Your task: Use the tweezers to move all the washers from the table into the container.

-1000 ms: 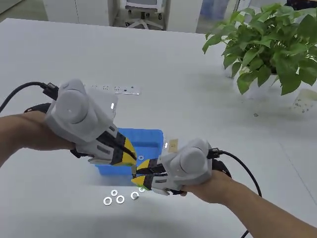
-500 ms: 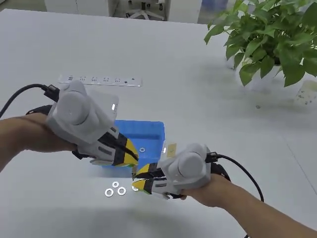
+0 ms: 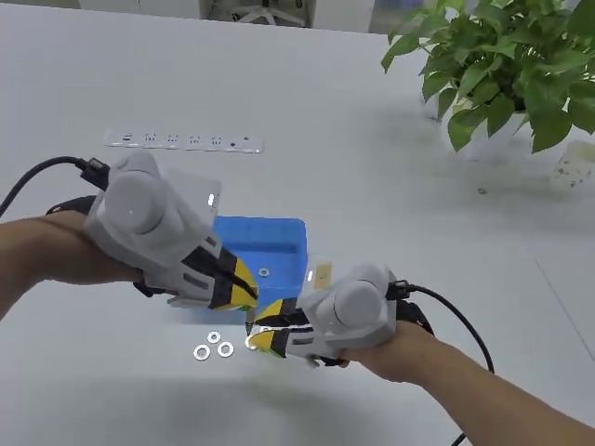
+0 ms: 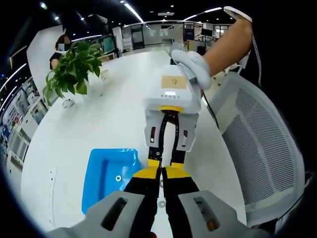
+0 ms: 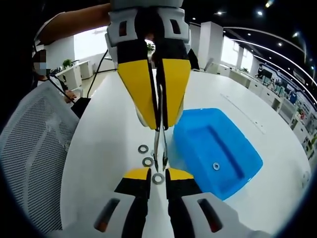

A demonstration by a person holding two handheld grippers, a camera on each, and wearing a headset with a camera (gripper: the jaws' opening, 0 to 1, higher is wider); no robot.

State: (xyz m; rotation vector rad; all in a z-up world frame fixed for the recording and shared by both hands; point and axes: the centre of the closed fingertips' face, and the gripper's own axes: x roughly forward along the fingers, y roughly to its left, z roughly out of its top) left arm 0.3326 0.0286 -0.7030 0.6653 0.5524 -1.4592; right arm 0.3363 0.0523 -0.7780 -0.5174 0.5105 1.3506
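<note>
left gripper is the one doing the work. its yellow-tipped jaws are pinched together on the tweezers, which are thin bare metal and narrow down to fine points. the tweezers' long axis runs steeply down out of those jaws toward the table. in the right gripper view the tips end right among the washers. so the pick is basically straight below the left gripper, not off to a side. right gripper comes in low from the person's right, nose to nose with the left one. its jaws have a narrow gap with nothing in them, as far as can be seen, and the nearest washer shows through that gap. the right gripper is arguably just as close to the washers, but only the left gripper has the tool. the washers are small flat shiny rings lying flat in a loose cluster on a smooth matte white top. that probably makes them fiddly, since there's no edge to get under and they'd likely skate. the container is a shallow blue plastic tray with rounded corners and a low wall. it sits just beyond the cluster from the person, so it's a short hop away. one washer already lies on its floor, and the rest are out on the table.
</note>
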